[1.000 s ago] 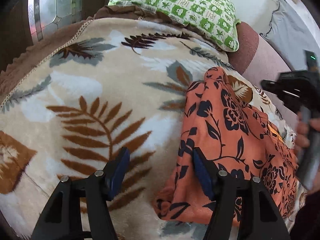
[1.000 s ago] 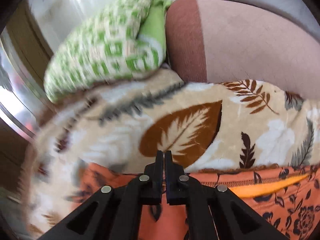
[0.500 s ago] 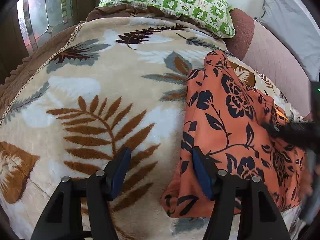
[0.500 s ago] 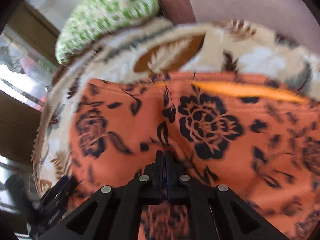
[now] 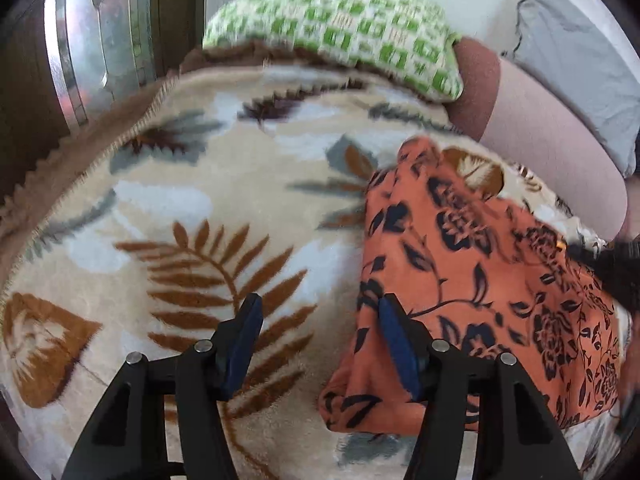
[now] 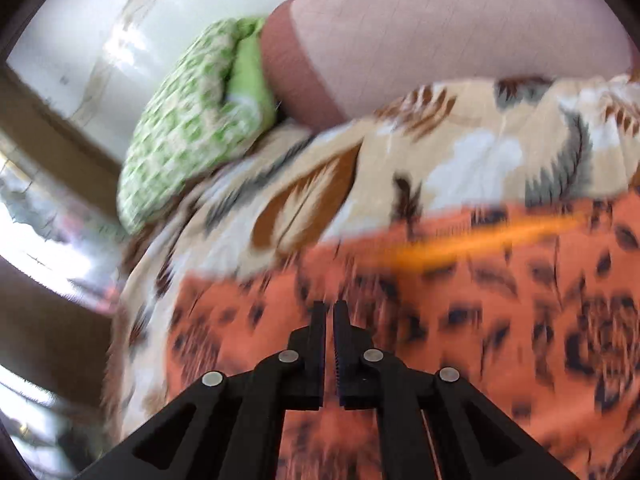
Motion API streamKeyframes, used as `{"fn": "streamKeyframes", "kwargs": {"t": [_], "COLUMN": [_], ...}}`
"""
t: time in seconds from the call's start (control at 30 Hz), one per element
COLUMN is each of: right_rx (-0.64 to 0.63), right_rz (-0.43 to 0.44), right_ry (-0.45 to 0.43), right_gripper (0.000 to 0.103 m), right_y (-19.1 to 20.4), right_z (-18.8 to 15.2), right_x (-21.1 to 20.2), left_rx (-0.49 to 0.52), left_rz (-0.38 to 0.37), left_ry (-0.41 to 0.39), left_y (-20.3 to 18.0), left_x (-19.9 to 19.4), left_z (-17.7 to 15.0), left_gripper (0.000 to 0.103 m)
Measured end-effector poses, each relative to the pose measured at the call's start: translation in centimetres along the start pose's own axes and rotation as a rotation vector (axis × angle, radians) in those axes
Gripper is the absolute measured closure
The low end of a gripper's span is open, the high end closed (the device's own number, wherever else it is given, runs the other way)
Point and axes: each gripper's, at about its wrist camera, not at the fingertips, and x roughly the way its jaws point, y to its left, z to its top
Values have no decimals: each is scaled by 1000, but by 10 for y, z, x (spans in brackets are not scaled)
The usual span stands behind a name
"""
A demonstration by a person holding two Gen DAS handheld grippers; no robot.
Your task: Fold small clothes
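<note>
A: So, how far along does the folding look?

B: Early, I'd judge. The left gripper [image 5: 318,338] is spread wide above the near edge of the orange floral garment [image 5: 472,280], one pad over the cloth, the other over bare blanket, holding nothing. The right gripper [image 6: 328,320] is pinched closed over the same garment; whether any cloth sits between its tips, I cannot tell through the blur.

A: And the garment itself?

B: It lies rumpled on the leaf-patterned blanket [image 5: 192,216], bunched at the near corner, with no neat fold showing. Flattening and folding still seem to be ahead.

A: What lies beyond it?

B: A green checked pillow [image 5: 344,36] at the blanket's far end, a pinkish padded backrest [image 6: 460,36] beside it, then a pale wall and a glazed door [image 5: 104,44].
</note>
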Motion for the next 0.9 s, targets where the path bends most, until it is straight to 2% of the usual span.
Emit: {"fn": "streamKeyframes", "kwargs": {"t": [0.1, 0.17, 0.23, 0.3, 0.37, 0.43, 0.5, 0.53, 0.57, 0.67, 0.73, 0.77, 0.83, 0.9], "right_rx": [-80, -141, -136, -66, 65, 156, 177, 196, 252, 400, 330, 285, 244, 178], "right_rz": [34, -66, -142, -75, -114, -136, -163, -251, -241, -167, -216, -210, -135, -53], "right_ry": [76, 60, 48, -21, -113, -153, -187, -217, -255, -279, -292, -292, -282, -238], "right_gripper": [97, 97, 100, 100, 100, 102, 102, 102, 102, 102, 97, 97, 97, 97], "right_y": [16, 23, 13, -9, -46, -87, -117, -134, -160, -191, -172, -160, -144, -118], "right_z": [-39, -60, -67, -62, -51, -42, -34, -31, -28, -25, -25, -27, -31, -34], "right_x": [-1, 10, 24, 21, 3, -11, -24, -34, -47, -67, -76, -79, -81, -73], "left_rx": [28, 62, 110, 120, 118, 102, 79, 75, 76, 82, 99, 109, 120, 147], "left_rz": [-21, -13, 25, 45, 46, 57, 51, 59, 68, 90, 87, 94, 68, 38], "left_ry": [-22, 3, 45, 66, 73, 77, 86, 83, 77, 32, -36, -64, -102, -75], "left_y": [-12, -23, -33, -32, -29, -23, -20, -21, -23, -30, -36, -40, -46, -54], "left_x": [-7, 0, 12, 23, 28, 31, 34, 33, 33, 24, 10, 4, -4, 0], "left_z": [-4, -9, -15, -19, -19, -18, -17, -18, -18, -16, -13, -12, -13, -18], "left_gripper": [41, 41, 41, 39, 30, 22, 22, 22, 22, 26, 26, 26, 26, 26]}}
